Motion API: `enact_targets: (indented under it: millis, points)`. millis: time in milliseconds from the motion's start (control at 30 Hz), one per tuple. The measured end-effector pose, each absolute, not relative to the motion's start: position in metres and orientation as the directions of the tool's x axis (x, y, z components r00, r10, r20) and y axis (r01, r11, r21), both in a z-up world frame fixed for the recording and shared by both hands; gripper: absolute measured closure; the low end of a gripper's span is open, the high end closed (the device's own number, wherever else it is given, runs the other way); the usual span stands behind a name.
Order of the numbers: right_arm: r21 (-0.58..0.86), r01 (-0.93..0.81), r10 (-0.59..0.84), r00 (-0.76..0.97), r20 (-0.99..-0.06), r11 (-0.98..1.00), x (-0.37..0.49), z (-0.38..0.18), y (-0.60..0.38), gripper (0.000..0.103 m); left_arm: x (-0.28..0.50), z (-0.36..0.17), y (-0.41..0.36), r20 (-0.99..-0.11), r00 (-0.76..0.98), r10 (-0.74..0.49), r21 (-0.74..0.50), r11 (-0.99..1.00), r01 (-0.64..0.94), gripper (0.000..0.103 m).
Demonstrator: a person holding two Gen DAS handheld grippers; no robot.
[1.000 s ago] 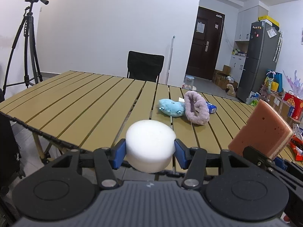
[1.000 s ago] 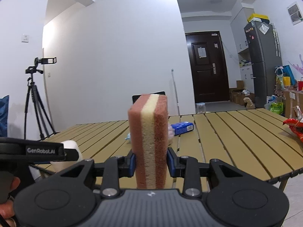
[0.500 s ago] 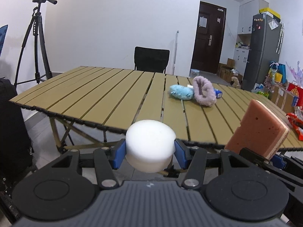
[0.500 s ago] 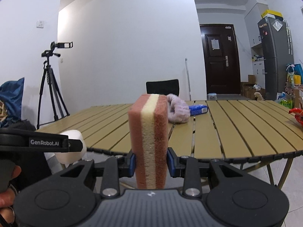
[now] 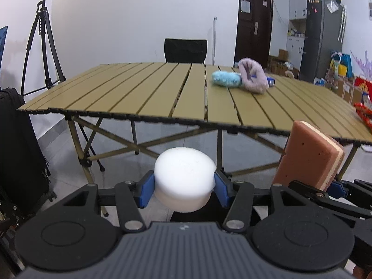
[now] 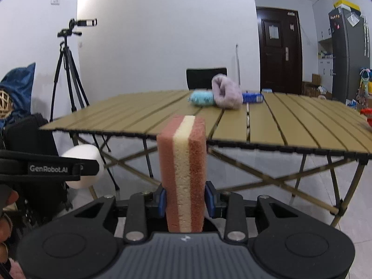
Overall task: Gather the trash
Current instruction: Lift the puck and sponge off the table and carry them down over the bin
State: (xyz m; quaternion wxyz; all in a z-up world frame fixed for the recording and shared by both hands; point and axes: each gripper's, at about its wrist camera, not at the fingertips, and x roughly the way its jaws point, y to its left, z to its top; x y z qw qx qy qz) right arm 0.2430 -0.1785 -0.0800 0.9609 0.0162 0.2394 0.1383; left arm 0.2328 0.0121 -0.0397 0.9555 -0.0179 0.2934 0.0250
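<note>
Two items lifted off the surface (image 5: 162, 93) – left hand-held gripper (image 5: 184, 187) clamps white foam puck (image 5: 184, 174), right hand-held gripper (image 6: 184, 201) clamps sponge (image 6: 182, 162) – approx. three items (image 6: 216, 96) remain; no bin in view.

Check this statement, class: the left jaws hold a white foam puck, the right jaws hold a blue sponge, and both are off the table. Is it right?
One detail is wrong. The right wrist view shows the sponge is pink with a cream middle layer, not blue. The white foam puck and the rest stand.

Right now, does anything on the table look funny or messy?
A little. The fluffy purple ring leans on the blue plush toy and covers part of the blue packet, bunched together at the table's far side. Nothing spilled or broken.
</note>
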Motion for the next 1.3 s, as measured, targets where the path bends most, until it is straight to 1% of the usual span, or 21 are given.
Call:
enact_targets:
  millis: [433,767,1033,1300]
  points:
    - [0.059,-0.24,0.226,0.761,-0.608,0.969,0.244,-0.121,-0.181,0.071,0.226,-0.084,0.017,-0.658,0.753,0.03,0.022,1.0,-0.02,0.049]
    - [0.057,-0.193,0.177,0.691,-0.701,0.98,0.261,-0.156,-0.194,0.071,0.243,-0.104,0.026,-0.734,0.679,0.002,-0.022,0.999,-0.028,0.049]
    - [0.061,-0.158,0.152,0.663,-0.733,0.986,0.272,-0.17,-0.201,0.071,0.262,-0.117,0.024,-0.792,0.611,-0.004,-0.04,0.998,-0.044,0.049]
    - [0.069,-0.128,0.136,0.648,-0.749,0.989,0.278,-0.177,-0.21,0.071,0.281,-0.127,0.014,-0.828,0.56,-0.011,-0.052,0.997,-0.057,0.05]
